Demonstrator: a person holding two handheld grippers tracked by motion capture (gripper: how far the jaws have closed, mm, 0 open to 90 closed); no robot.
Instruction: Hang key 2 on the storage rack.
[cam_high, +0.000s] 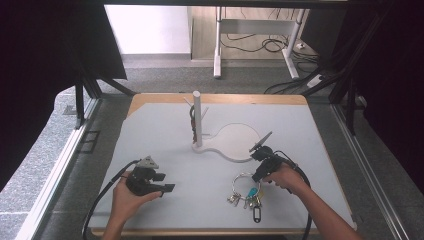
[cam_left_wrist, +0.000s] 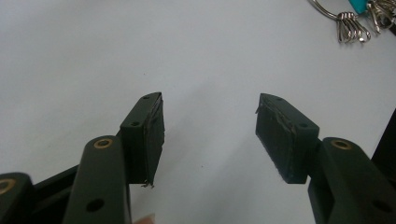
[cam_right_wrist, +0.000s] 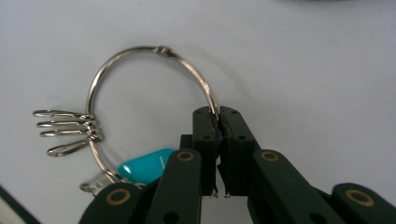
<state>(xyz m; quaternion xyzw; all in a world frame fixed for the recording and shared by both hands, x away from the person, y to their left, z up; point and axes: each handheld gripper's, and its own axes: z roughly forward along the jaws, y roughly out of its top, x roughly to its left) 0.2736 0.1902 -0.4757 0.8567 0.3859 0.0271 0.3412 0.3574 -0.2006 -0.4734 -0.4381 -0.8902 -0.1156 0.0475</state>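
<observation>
In the high view, the tabletop (cam_high: 165, 130) is a pale grey surface with a wooden edge. Near its middle stands a white upright post (cam_high: 197, 120) on a flat white base (cam_high: 235, 142) that widens into a round disc. The left hand-held gripper (cam_high: 167, 188) lies low over the near left part of the tabletop, held in the person's left hand (cam_high: 131, 196), well apart from everything else. The right hand-held gripper (cam_high: 255, 178), in the right hand (cam_high: 286, 177), points down at the key ring (cam_high: 244, 181), which lies flat on the tabletop just in front of the white base, on the near right. A cluster of small keys, a turquoise tag (cam_high: 252, 192) and a dark tag (cam_high: 257, 213) hang off the ring toward the near edge.

In the left gripper view, the two black jaws stand spread wide with only bare tabletop between them. The key ring (cam_left_wrist: 327, 10) with its small metal clips sits far off in the upper right corner.

In the right gripper view, the right hand-held gripper (cam_right_wrist: 218, 122) has its jaws pressed together, pinching the thin wire of the key ring (cam_right_wrist: 140, 88) on its right side. The ring lies flat on the tabletop, its joint at the top. Four small metal clips (cam_right_wrist: 65, 130) fan out on its left, and the turquoise tag (cam_right_wrist: 142, 165) lies at the bottom, partly behind the left jaw.
</observation>
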